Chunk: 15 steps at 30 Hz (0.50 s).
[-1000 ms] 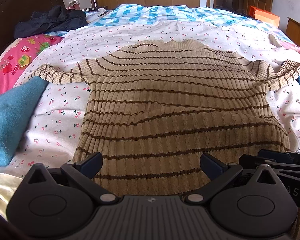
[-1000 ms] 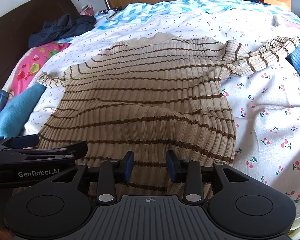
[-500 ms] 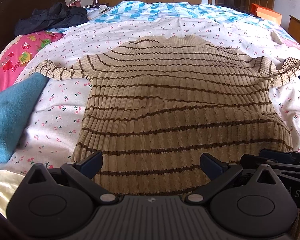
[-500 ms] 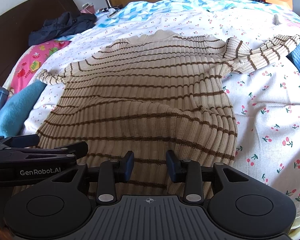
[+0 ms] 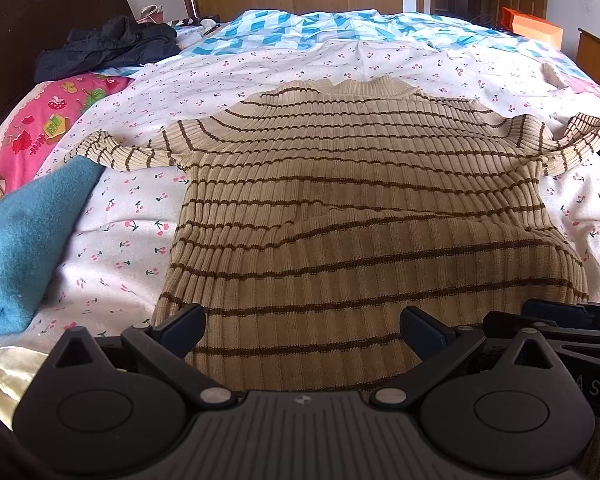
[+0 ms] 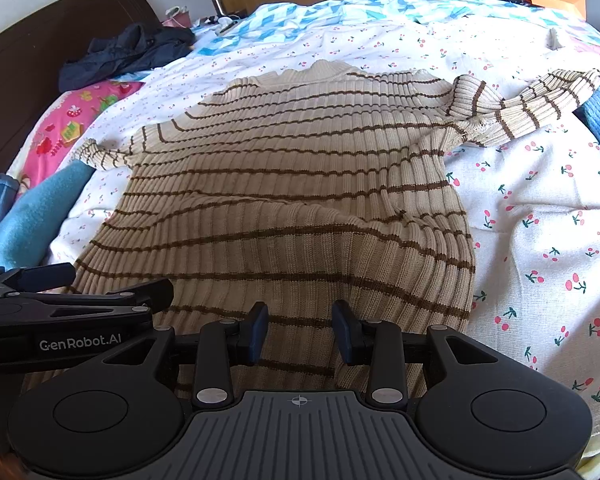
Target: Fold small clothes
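- Beige ribbed knit sweater with brown stripes [image 5: 360, 208] lies flat, sleeves out, on cherry-print bed sheet [image 6: 540, 208]; hem at near edge.
- Left gripper [image 5: 302, 330]: jaws spread wide over hem.
- Right gripper [image 6: 300, 330]: jaws apart, nothing pinched.

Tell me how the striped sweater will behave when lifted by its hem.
The striped sweater is probably floppy: its knit already ripples across the middle. It would likely stretch and sag, given the loose ribbing. Its sleeves would probably dangle, since they lie spread out to the sides.
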Available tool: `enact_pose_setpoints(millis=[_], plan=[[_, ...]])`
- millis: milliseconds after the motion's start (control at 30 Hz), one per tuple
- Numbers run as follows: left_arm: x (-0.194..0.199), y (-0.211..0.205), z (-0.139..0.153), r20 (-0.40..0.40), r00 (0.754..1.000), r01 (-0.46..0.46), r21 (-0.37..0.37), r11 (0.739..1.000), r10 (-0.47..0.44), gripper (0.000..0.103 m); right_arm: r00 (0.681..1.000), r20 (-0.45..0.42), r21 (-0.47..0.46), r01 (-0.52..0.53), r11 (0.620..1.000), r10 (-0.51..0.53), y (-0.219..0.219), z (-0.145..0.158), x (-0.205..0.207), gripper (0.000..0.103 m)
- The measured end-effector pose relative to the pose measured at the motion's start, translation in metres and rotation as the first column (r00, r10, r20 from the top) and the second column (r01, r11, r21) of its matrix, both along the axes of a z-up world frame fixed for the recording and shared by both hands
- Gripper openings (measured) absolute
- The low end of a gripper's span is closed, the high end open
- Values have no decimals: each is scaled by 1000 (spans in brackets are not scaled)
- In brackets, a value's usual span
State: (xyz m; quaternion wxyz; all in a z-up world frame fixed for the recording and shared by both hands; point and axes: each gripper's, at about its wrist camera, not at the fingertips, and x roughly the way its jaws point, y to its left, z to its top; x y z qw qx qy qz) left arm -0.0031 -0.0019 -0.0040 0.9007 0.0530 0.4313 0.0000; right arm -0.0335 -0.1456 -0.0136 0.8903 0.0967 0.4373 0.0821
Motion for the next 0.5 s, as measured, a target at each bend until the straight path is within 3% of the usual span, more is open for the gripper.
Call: enact_pose_setpoints(millis=[500], plan=[[-2,-1,1,9,1000,-2,3,1000,2,103,1000,3,3,-3,1000,3,0,1,-2,35]])
